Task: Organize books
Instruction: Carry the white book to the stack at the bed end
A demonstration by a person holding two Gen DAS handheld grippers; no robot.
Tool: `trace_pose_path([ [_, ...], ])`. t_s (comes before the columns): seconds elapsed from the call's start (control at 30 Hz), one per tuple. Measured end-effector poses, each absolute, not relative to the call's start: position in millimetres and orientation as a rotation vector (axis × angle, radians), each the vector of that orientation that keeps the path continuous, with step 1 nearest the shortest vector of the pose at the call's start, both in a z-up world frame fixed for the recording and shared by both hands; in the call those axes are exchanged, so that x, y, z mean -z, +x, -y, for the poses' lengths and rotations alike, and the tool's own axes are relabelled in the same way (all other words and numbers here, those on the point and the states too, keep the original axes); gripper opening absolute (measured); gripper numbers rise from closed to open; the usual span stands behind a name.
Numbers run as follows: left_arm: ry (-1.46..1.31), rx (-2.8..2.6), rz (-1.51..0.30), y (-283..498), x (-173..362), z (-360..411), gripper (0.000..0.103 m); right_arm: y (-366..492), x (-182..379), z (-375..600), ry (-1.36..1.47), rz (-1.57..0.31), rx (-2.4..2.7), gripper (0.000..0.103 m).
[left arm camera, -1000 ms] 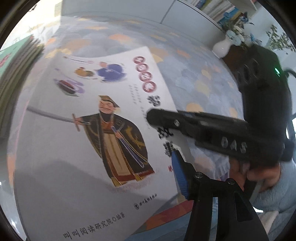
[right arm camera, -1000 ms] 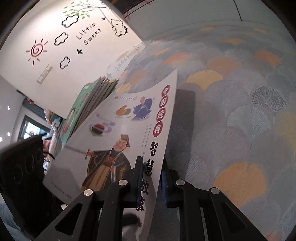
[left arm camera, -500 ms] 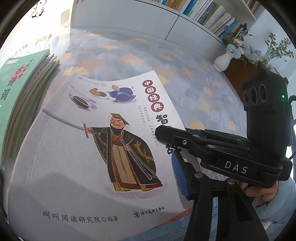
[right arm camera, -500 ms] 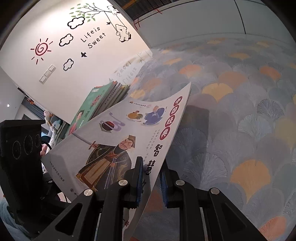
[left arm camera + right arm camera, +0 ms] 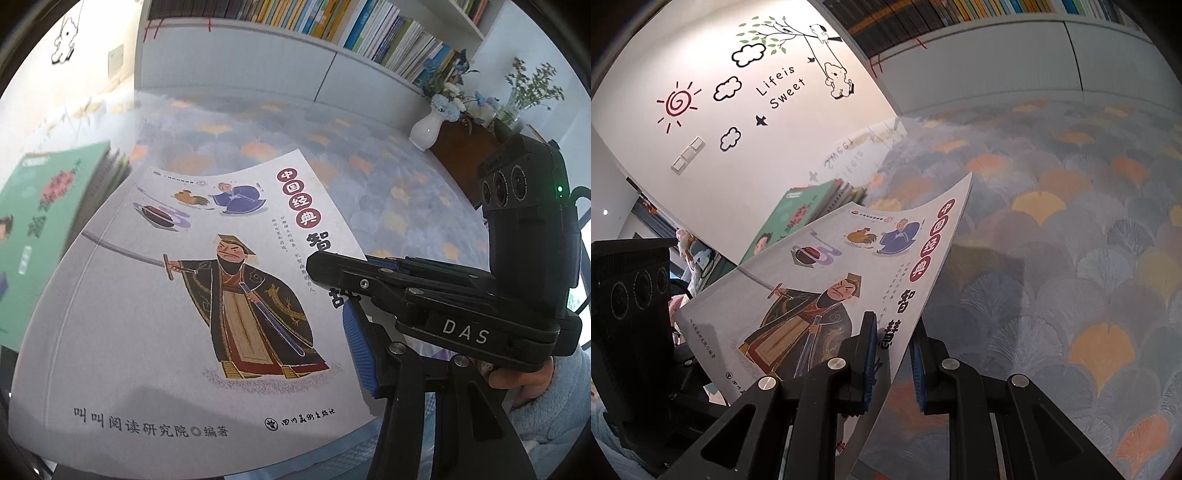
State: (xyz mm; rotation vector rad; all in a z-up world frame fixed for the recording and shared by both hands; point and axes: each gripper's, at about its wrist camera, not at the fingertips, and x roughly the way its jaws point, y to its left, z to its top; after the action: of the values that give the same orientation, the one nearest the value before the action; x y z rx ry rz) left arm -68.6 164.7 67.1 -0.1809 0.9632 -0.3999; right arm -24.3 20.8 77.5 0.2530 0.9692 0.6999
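Note:
A thin white picture book [image 5: 192, 295] with a robed swordsman on its cover is held tilted above the carpet; it also shows in the right wrist view [image 5: 849, 280]. My right gripper [image 5: 892, 363] straddles its right edge with the pads a little apart from the cover, jaws slightly open. In the left wrist view the right gripper's black body [image 5: 424, 295] lies across that edge. My left gripper shows only one blue-padded finger [image 5: 360, 354] at the book's right edge; the other finger is hidden under the book. A stack of books with a green cover [image 5: 40, 229] lies left, also in the right wrist view [image 5: 801, 214].
A patterned fan-motif carpet [image 5: 1071, 258] covers the floor. A white cabinet with shelves of books [image 5: 369, 33] runs along the back wall. A white vase of flowers [image 5: 428, 129] stands beside a brown cabinet [image 5: 461, 155] at the right. A decorated wall [image 5: 738, 110] stands behind the stack.
The book has been lifted and tilted up off the carpet, away from the green stack. My right gripper's jaws have widened around the book's edge.

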Motion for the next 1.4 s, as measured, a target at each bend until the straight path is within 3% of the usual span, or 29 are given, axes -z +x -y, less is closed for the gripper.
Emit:
trace_pose_path([
  [0.77, -0.161, 0.249, -0.773, -99, -120, -286, 0.052, -38, -145, -152, 0.116, -0.764, -0.894, 0.018],
  [1.1, -0.147, 0.214, -0.789, -92, -117, -334, 0.053, -30, -138, -211, 0.114, -0.781, -0.948, 0.018],
  [1.4, -0.167, 0.341, -0.937, -48, -82, -362, 0.06, -18, -108, -230, 0.158, -0.874, -0.806, 0.018],
])
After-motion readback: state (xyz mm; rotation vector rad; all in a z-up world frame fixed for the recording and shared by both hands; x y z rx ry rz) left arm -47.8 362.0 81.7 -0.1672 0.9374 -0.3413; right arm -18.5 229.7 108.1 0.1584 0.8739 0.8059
